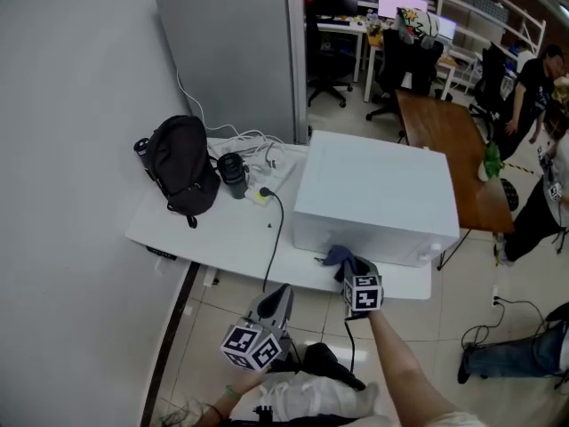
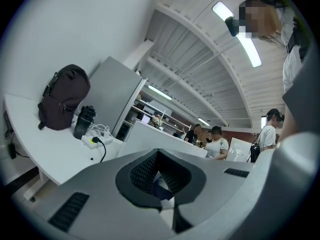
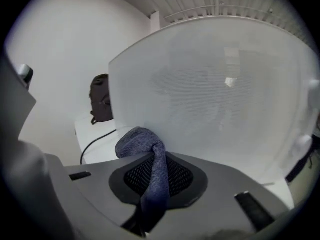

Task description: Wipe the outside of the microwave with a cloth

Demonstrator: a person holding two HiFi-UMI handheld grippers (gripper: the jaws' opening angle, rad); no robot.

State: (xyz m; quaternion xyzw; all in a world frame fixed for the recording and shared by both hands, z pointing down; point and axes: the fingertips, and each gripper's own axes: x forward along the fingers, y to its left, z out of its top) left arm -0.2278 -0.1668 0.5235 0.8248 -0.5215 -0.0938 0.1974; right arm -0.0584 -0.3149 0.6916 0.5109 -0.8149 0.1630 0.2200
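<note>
While the right gripper's (image 3: 157,176) fingers (image 3: 178,175) grip a dark blue cloth (image 3: 138,142) at the white boxy microwave (image 3: 215,94), the left gripper's (image 2: 159,176) are closed, empty.

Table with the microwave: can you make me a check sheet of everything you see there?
Surface: white table, set against a wall.
Job's things: white microwave on the table; blue cloth at its front face.
Clutter: black backpack, black bottle.
Grippers: right gripper shut on the cloth; left gripper shut, holding nothing, off the table.
Cables: power strip with white cables; black cable running off the table's front edge.
Surroundings: grey partition, wooden table, people at the right.
</note>
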